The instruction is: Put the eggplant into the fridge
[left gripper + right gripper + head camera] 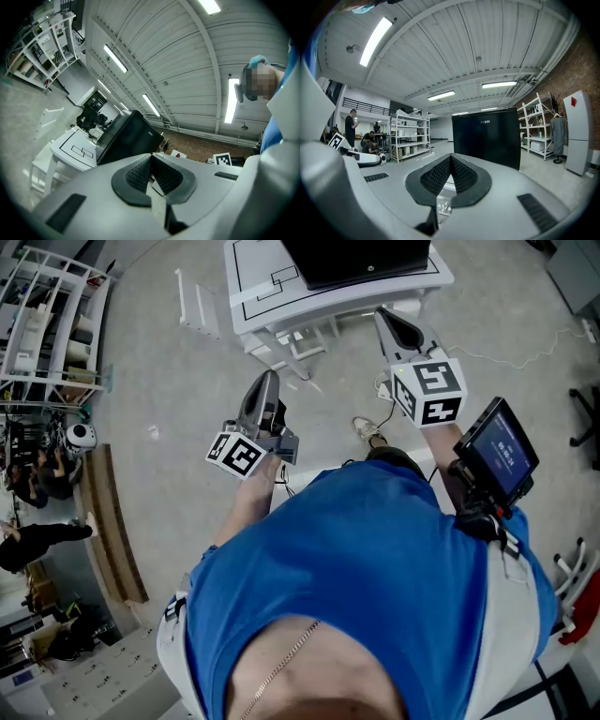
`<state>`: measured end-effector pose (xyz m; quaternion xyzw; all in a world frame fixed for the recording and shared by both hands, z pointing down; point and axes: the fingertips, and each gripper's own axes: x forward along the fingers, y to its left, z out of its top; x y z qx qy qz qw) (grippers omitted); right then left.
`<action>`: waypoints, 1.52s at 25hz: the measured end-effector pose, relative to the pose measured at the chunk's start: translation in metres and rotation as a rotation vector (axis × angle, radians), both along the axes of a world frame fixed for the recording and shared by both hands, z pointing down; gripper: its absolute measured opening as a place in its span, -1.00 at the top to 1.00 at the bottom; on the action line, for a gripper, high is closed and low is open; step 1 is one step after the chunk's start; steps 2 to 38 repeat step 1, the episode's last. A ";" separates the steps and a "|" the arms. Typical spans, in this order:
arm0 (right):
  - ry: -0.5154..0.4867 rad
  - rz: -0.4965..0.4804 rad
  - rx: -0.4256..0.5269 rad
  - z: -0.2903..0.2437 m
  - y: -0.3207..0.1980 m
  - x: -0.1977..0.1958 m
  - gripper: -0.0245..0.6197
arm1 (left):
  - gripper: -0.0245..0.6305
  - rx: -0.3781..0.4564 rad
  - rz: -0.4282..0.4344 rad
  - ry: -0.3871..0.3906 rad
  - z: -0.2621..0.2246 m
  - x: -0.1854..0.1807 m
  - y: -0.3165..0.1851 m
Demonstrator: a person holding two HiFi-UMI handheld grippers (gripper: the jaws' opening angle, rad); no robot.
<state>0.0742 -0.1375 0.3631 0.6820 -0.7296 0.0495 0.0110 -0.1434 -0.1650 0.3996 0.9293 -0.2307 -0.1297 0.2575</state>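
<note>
No eggplant shows in any view. The fridge (361,259) is a black box standing on a white table (253,287) just ahead of the person. My left gripper (269,381) is held at waist height, pointing toward the table, with its jaws shut and empty. My right gripper (385,317) reaches closer to the table edge, its jaws also shut on nothing. In the left gripper view the pads of the left gripper (151,158) meet, with the fridge (126,138) beyond. The right gripper (451,159) faces the fridge's (487,138) closed black door.
A white shelving rack (47,324) and people stand at the left. A small white rack (192,301) rests on the floor beside the table. A screen device (502,451) is strapped by the right arm. Shelves (410,136) and a white cabinet (576,131) line the room.
</note>
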 end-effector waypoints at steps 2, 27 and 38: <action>0.001 0.000 -0.001 0.000 0.000 0.000 0.92 | 0.90 0.000 -0.001 0.001 0.000 0.000 0.000; 0.001 0.000 -0.001 0.000 0.000 0.000 0.92 | 0.90 0.000 -0.001 0.001 0.000 0.000 0.000; 0.001 0.000 -0.001 0.000 0.000 0.000 0.92 | 0.90 0.000 -0.001 0.001 0.000 0.000 0.000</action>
